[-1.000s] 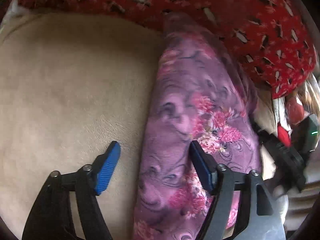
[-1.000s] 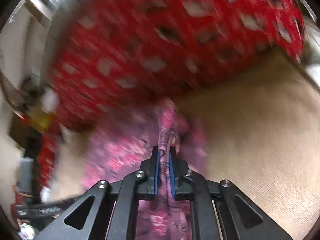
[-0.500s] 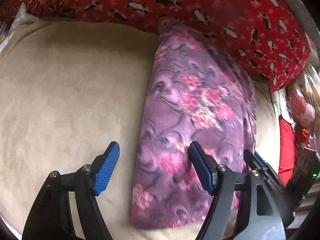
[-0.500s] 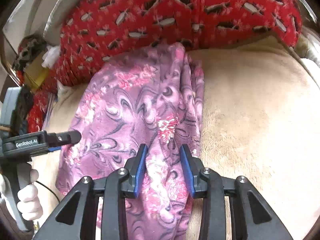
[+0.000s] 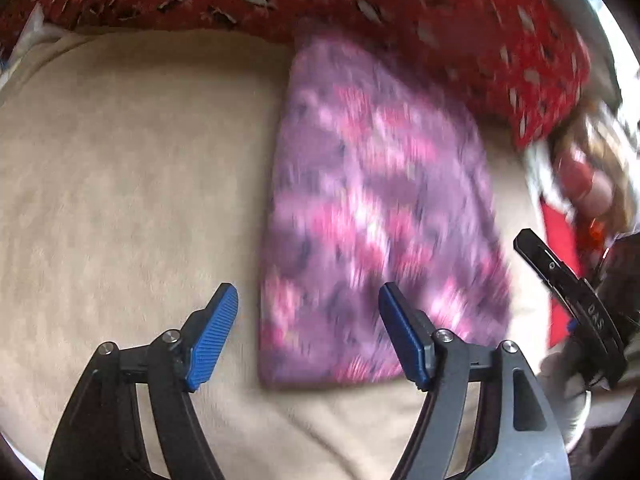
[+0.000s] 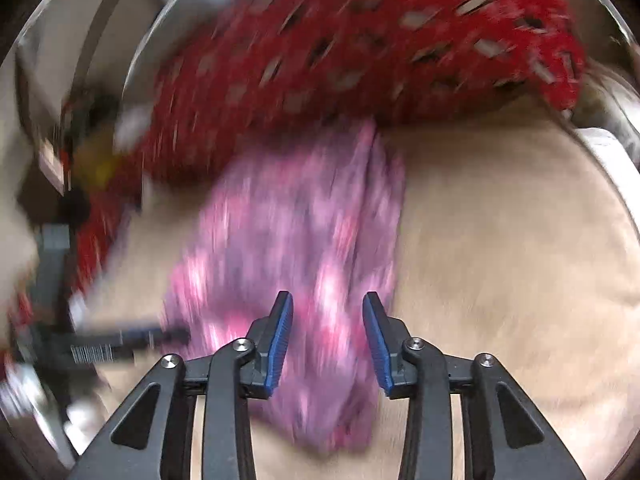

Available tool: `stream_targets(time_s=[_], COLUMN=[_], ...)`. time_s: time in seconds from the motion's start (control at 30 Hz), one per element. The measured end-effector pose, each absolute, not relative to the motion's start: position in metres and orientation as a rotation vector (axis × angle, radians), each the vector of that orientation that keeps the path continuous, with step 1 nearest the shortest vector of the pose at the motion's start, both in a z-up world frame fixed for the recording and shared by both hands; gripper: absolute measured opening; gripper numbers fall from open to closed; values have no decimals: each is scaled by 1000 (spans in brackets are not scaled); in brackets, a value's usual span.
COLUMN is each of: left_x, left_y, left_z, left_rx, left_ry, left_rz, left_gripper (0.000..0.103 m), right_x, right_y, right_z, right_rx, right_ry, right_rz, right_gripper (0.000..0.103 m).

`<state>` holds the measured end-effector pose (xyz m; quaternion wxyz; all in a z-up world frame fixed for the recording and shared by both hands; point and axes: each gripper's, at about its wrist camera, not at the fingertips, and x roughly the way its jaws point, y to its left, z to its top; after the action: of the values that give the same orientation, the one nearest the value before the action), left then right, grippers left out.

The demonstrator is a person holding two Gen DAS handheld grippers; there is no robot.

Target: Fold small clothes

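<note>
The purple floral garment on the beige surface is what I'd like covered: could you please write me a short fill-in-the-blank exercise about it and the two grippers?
1. The purple floral garment lies on a ____ colored surface.
2. The left gripper has its jaws ____, gripping nothing.
3. The right gripper hangs above the garment with its jaws ____.
4. Behind the garment lies a ____ patterned fabric.

Missing words: beige; open; open; red
</note>
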<state>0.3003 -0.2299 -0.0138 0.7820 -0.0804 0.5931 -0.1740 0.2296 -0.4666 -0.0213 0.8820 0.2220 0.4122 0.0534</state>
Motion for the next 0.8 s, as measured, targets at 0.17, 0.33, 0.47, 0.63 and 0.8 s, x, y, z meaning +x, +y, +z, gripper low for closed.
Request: stream_targets(time_s=[0.17, 0.33, 0.47, 0.63, 0.8], left_x=[351, 366, 363, 370, 353], left_y=[-222, -225, -232, -247, -257], left_z=[-14, -52, -49, -44, -16], left_rx=[-263, -418, -441, -400, -209], left_ry=[1317, 1437, 1400, 1398, 1286], left_rz=[-373, -516, -547, -488, -443], left_gripper=[73, 76, 85, 52, 22], right_x=[272, 291, 285, 301, 297], right_y=[-500, -513, -500, -461, -443], right_z=[-31, -88, -84, -69, -54], right_rx=[639, 927, 825, 589, 505], right_ry=[854, 897, 883, 945, 905], right_rz=[75, 222, 293, 259, 251], right_gripper=[59, 67, 76, 53, 27])
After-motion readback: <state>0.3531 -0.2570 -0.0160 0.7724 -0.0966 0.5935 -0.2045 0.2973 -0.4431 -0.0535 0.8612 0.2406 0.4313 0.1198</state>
